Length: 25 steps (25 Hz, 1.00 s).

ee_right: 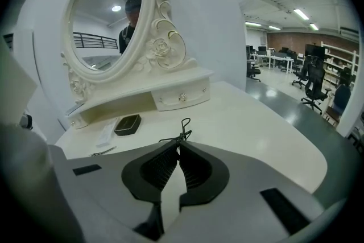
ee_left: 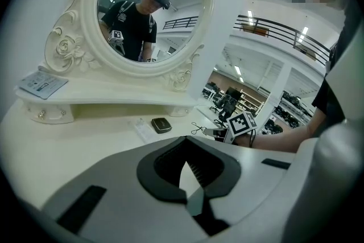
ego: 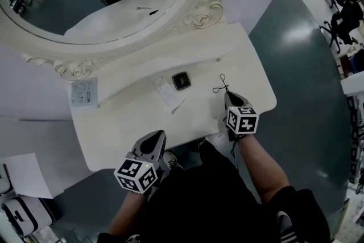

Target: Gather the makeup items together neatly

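Right tongs (ee_right: pixel 177 145) clamped on black wire tool (ego: pixel 220 86), right of compact (ego: pixel 181 81); left tongs (ee_left: pixel 186 144) together, empty, at near tabletop (ego: pixel 131 116) edge.

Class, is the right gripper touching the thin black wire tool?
Touching: the right gripper view shows the right gripper pinching the thin black wire tool between closed jaws.

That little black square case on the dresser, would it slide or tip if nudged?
The black case lies flat and low on the table, so it would probably slide, not tip or roll. Its smooth-looking lid may be slippery to pinch.
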{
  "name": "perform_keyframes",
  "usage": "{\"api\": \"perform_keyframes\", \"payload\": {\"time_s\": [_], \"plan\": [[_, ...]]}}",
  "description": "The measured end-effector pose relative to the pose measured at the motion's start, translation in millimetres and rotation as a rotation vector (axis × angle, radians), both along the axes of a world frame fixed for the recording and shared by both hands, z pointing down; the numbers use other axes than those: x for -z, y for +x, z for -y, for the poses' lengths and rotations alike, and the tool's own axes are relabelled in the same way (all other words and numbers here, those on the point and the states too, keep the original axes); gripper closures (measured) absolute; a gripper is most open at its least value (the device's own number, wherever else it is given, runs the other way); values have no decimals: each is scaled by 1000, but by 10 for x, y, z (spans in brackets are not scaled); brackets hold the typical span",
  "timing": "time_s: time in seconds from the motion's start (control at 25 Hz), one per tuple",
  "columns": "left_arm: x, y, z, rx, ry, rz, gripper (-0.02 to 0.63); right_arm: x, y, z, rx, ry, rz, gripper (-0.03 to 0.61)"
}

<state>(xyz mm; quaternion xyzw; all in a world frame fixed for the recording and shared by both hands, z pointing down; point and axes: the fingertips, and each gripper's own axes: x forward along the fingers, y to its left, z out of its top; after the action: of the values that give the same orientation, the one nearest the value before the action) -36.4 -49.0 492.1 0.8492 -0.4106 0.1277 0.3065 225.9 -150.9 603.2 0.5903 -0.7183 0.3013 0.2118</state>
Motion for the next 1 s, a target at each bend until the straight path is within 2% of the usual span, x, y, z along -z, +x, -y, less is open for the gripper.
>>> {"api": "perform_keyframes", "payload": {"time_s": [0.4,0.88,0.96,1.0], "plan": [[-63,122,78,11,-16,5,606,-147,97,91,4,-23,13,538],[-28,49,62,14,-13,5,606,-187,109,94,8,-29,-5,536],[-18,29,48,12,-10,6,606,-168,114,82,7,-22,-11,519],[-12,17,40,11,-8,5,606,-147,120,71,3,-17,-15,490]]}}
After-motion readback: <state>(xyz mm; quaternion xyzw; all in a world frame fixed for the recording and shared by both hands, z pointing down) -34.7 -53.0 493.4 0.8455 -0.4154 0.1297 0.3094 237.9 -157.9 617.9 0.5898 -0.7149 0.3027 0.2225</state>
